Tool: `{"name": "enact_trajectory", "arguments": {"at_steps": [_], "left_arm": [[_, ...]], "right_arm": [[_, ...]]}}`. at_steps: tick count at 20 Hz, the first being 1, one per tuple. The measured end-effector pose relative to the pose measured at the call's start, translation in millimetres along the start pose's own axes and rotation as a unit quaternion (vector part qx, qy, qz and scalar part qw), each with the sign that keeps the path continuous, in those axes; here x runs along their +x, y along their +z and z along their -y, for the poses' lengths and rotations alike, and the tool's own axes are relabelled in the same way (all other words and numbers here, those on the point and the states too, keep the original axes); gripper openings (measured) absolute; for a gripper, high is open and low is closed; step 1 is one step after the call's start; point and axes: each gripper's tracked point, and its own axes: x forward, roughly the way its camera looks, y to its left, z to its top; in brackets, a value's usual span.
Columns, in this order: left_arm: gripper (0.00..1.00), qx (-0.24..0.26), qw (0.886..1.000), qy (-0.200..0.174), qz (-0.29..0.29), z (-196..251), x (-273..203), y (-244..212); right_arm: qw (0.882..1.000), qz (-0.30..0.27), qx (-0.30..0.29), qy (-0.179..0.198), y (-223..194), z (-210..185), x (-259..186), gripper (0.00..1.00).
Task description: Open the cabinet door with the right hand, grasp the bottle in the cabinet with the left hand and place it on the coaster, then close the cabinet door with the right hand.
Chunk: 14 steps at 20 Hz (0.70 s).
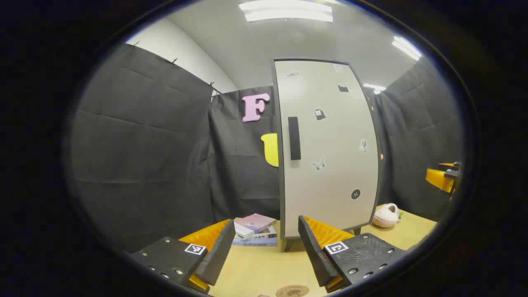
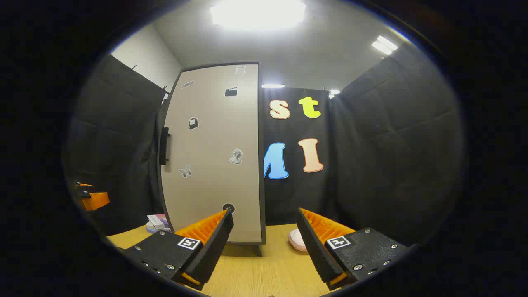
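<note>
Left gripper view: cabinet point(image 1: 328, 148) door shut, both our grippers spread wide, holding nothing.

We've got the left gripper point(image 1: 264, 251) over the desk point(image 1: 255, 268) with the coaster point(image 1: 292, 291) at its near edge; right gripper point(image 2: 264, 247) faces the cabinet's handle point(image 2: 164, 145).
</note>
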Motion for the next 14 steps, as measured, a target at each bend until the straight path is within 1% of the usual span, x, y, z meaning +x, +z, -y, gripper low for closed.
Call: {"name": "enact_trajectory", "arguments": {"at_steps": [14], "left_arm": [[0.88, 0.006, 1.000, -0.002, 0.010, 0.5, -6.6, 8.9]], "right_arm": [[1.000, 0.005, 0.003, 0.004, 3.4, -0.2, -4.7, 0.95]]}}
